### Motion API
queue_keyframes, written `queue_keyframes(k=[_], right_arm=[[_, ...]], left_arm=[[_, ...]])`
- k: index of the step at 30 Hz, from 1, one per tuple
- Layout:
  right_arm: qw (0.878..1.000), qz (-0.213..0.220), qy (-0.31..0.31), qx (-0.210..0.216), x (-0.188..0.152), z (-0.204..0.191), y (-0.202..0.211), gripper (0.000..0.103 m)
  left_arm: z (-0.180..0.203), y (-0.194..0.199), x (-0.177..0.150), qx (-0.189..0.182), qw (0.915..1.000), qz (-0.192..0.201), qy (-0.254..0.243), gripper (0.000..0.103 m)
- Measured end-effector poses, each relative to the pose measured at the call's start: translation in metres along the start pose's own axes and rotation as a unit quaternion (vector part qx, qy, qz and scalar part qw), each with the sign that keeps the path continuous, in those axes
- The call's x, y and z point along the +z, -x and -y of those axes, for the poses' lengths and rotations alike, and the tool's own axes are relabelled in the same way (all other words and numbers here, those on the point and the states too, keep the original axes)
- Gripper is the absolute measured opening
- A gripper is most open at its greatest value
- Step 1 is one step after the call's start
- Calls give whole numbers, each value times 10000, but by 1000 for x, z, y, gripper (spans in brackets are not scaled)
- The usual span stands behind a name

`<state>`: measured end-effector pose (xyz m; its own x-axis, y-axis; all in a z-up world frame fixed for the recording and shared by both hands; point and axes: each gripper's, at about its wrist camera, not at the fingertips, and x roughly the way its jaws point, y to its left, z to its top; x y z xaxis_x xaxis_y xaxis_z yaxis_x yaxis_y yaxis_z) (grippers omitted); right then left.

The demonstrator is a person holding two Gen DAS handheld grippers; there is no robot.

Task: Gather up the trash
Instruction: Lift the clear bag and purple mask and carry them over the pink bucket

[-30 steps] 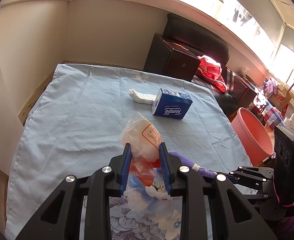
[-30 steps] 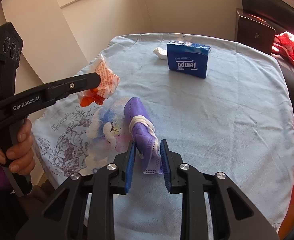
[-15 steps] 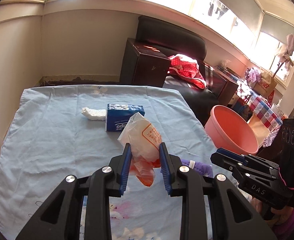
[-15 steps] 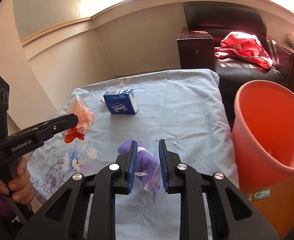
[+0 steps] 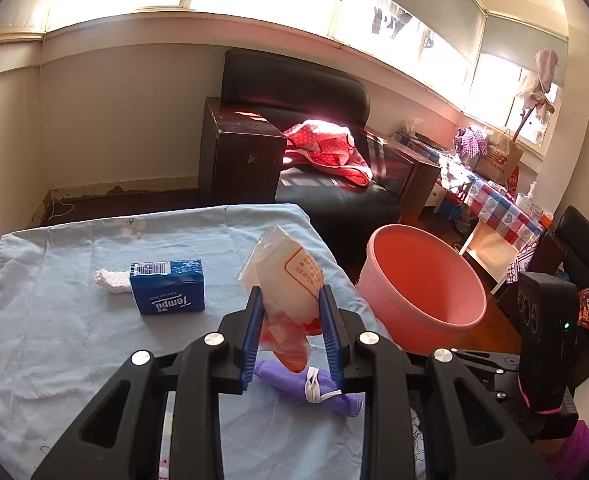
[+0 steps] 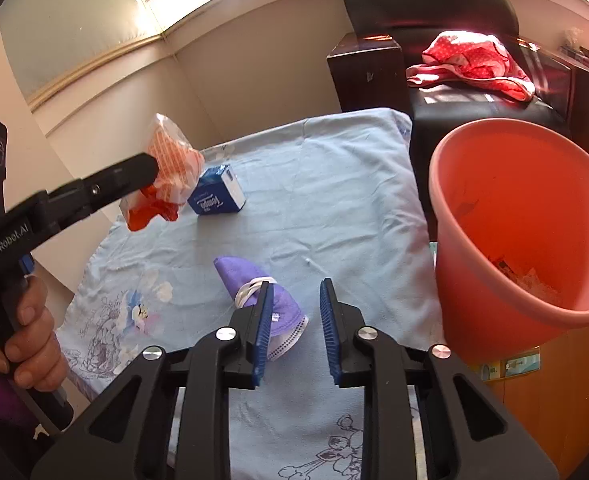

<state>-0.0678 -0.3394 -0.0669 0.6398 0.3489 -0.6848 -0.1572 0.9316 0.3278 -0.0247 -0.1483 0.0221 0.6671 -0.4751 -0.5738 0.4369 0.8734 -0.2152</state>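
Here the left gripper [image 5: 290,328] clamps its jaws on a crinkled plastic wrapper [image 5: 290,280], lifted above the blue-clothed surface [image 5: 74,340]. The right gripper [image 6: 294,320] jaws have just been opening, parted partway; the purple mask [image 6: 254,284] lies against the left jaw. The pink bucket [image 6: 514,220] stands at three o'clock.

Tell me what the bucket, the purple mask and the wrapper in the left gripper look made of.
Bucket: smooth moulded plastic, salmon pink, with a rolled rim and light glowing through the wall.
Purple mask: soft non-woven fabric by its matte, pleated look, bound with white elastic.
Wrapper: thin clear plastic film, crinkled and printed in orange.
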Motion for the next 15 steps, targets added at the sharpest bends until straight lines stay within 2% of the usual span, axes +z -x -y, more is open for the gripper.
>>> queue_keyframes(k=[3,7,15], right_arm=[[9992,-299,245,88,-3,-11,-18,45],[9972,-545,504,-67,-6,-18,-35,45],[9975,-576,418,48,-7,-18,-42,43]], left_arm=[[-7,3,-2,79,9999,-21,83,27],[-15,3,-3,131,9998,-62,160,27],[-18,0,-3,151,9997,-87,176,27]])
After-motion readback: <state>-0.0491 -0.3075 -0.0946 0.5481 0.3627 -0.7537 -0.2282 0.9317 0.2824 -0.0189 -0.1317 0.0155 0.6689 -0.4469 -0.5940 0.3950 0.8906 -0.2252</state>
